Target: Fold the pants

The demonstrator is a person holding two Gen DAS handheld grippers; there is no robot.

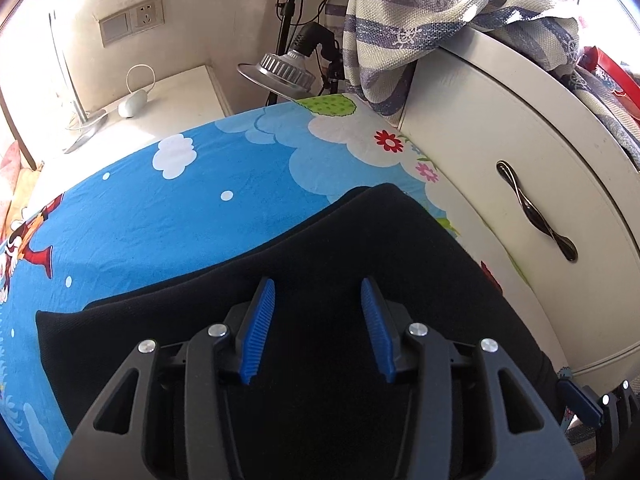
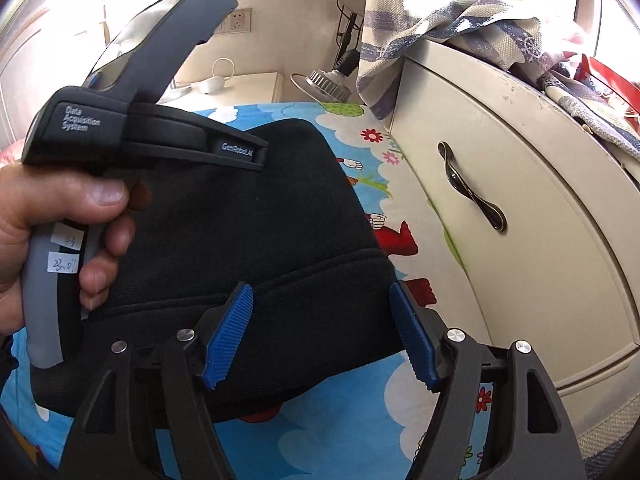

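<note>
Black pants lie folded in a flat stack on a blue cartoon bedsheet. My left gripper hovers over them, open, with only the flat cloth showing between its blue pads. In the right wrist view the pants show a stitched band near their front edge. My right gripper is open above that edge, holding nothing. A hand holds the left gripper's body over the pants' left part. One of the right gripper's fingers shows at the lower right of the left wrist view.
A white cabinet with a dark handle stands tight against the bed's right side, with a striped cloth draped over it. A lamp and a white nightstand stand beyond the bed's far edge.
</note>
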